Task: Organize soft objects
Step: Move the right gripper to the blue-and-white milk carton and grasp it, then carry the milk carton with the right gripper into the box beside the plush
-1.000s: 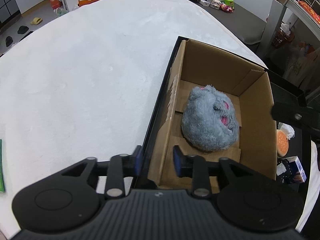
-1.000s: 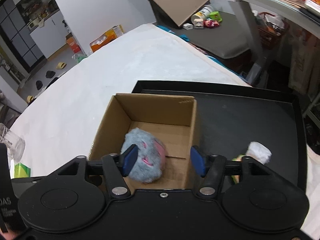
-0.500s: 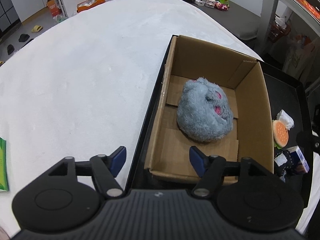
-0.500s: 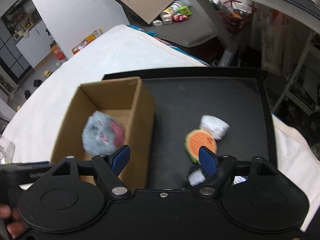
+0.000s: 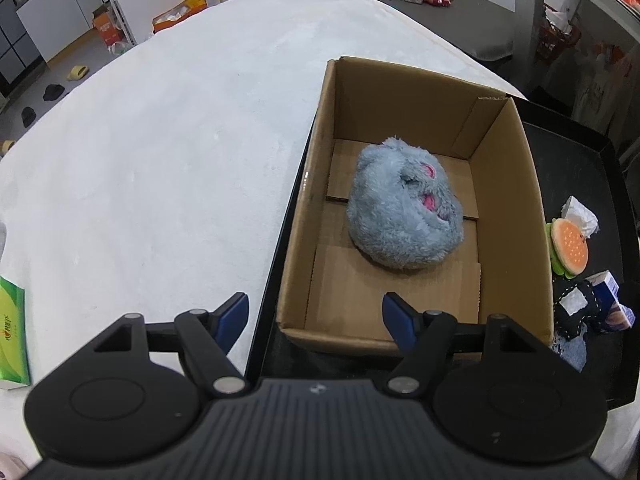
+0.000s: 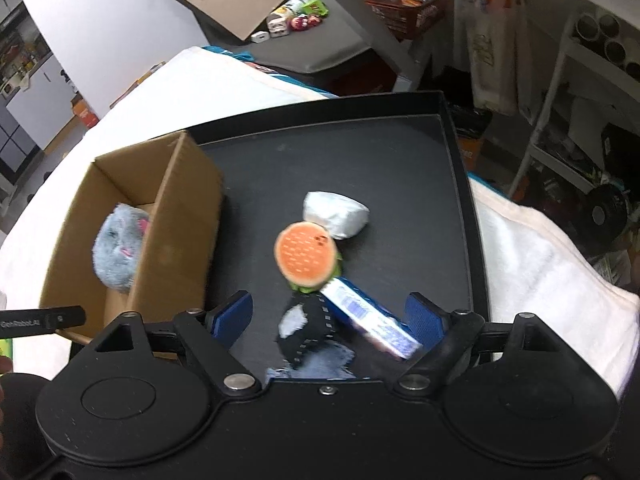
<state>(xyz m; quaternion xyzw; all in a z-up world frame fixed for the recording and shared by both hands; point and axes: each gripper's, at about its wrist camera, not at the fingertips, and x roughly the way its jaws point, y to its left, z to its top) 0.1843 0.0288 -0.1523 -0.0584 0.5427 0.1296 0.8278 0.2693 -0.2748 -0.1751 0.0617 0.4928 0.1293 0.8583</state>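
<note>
A grey plush toy (image 5: 404,212) lies inside an open cardboard box (image 5: 516,184) on a black tray (image 6: 360,152); it also shows in the right wrist view (image 6: 118,248). A burger-shaped soft toy (image 6: 306,256), a white soft pouch (image 6: 336,216), a black patched soft toy (image 6: 308,330) and a blue-white carton (image 6: 368,322) lie on the tray right of the box. My left gripper (image 5: 316,322) is open and empty over the box's near wall. My right gripper (image 6: 328,318) is open and empty above the black toy and carton.
The tray stands on a white cloth-covered table (image 5: 160,140). A green packet (image 5: 12,332) lies at the table's left edge. Shelving, a basket and clutter stand beyond the table at right (image 6: 560,80).
My left gripper let go of the box's near wall, opened wide and drew back. My right gripper swung right from over the box to above the small toys on the tray.
</note>
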